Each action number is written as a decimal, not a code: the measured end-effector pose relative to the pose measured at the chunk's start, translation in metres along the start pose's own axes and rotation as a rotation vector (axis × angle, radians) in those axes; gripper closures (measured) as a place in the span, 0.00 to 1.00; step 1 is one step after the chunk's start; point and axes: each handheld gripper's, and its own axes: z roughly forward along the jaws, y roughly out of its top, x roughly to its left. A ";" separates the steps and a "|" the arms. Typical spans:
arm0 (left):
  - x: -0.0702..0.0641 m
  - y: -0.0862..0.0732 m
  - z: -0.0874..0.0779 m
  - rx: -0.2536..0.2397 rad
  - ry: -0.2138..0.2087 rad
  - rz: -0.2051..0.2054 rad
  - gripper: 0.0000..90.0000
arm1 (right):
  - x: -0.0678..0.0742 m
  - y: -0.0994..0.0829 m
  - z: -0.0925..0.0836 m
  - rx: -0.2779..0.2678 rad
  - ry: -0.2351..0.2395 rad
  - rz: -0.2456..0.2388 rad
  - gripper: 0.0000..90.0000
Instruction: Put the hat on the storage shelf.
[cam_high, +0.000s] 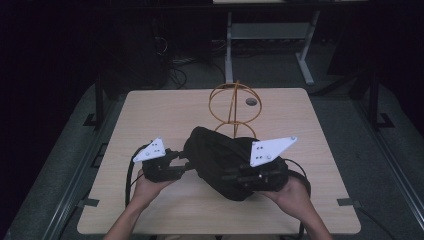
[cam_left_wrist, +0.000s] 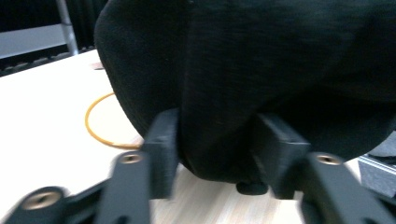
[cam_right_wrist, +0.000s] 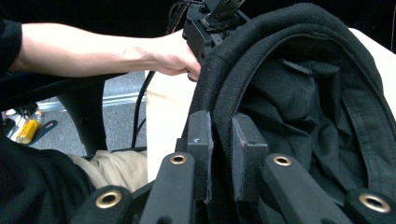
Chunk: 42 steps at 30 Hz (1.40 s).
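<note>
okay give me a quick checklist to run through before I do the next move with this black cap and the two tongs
1. Right tongs gripping the black cap: ok, jaws pinched shut on its edge in the right gripper view.
2. Left tongs on the cap: ok, a fold of cloth sits between the jaws and both pads press on it.
3. Cap clear of the gold wire stand: cannot tell, in the high view the cap overlaps the stand's lower ring.
4. Stand upright: ok, it stands on the table behind the cap.
5. Cap's inside open and reachable: ok, the lining faces the right gripper view.
</note>
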 end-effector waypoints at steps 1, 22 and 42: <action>0.000 0.001 0.001 0.001 -0.006 0.003 0.72 | 0.000 -0.001 -0.001 -0.006 -0.001 0.003 0.88; -0.003 0.039 -0.019 0.002 -0.023 -0.002 0.96 | -0.014 -0.029 -0.014 -0.105 0.036 0.101 0.86; -0.014 0.105 -0.034 0.022 0.003 0.093 0.97 | -0.015 -0.034 -0.010 -0.118 0.023 0.094 0.83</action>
